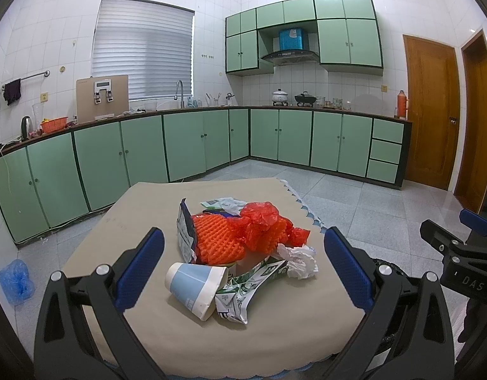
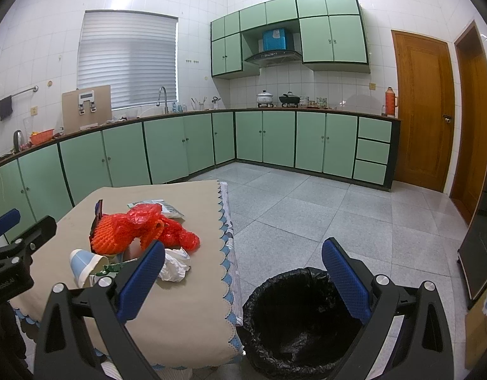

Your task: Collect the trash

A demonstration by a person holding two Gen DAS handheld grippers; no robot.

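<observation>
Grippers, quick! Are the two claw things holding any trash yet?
Left gripper: open, holding nothing, aimed at the paper cup.
Right gripper: open, holding nothing, above the bin.

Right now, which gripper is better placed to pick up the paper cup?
Left. The left gripper is open with the paper cup between its fingers; the right gripper points at the bin.

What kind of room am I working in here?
A home kitchen, most likely: green cabinets under a countertop, a sink faucet, and pots under a range hood. The trash pile lies on a cloth-covered table.
</observation>
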